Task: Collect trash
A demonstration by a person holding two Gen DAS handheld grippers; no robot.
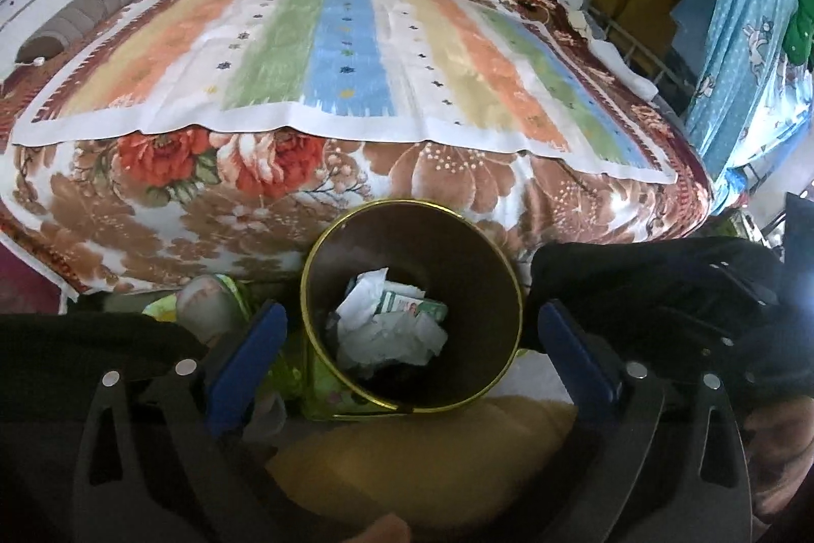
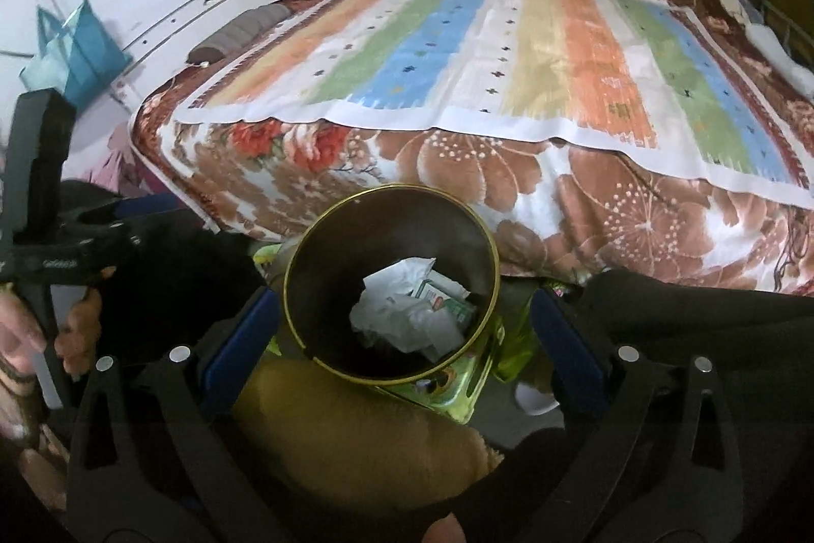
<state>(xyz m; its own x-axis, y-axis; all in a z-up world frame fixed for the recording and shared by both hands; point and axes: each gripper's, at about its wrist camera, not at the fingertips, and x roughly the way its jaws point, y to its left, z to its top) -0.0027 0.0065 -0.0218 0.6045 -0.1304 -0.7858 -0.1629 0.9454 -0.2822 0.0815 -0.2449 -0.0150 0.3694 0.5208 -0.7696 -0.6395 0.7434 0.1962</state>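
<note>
A round dark bin (image 1: 458, 248) with a gold rim stands on the floor in front of the bed. Crumpled white paper (image 1: 386, 334) and a small green-and-white carton (image 1: 412, 304) lie at its bottom. My left gripper (image 1: 412, 319) hovers above the bin, open, its blue pads (image 1: 244, 349) spread to either side with nothing between them. The right wrist view shows the same bin (image 2: 356, 237) with the paper (image 2: 402, 319) and carton (image 2: 442, 293) inside. My right gripper (image 2: 402, 304) is open and empty above it. A hand holds the left gripper's body (image 2: 40, 187) at the left edge.
A bed (image 1: 356, 49) with a floral blanket and a striped sheet fills the space behind the bin. A yellow cushion (image 1: 422, 451) lies in the near foreground. Green wrapping (image 2: 458, 395) sits under the bin. Blue cloth (image 1: 737, 34) hangs on a rack at the right. A teal bag (image 2: 86, 49) hangs on the wall.
</note>
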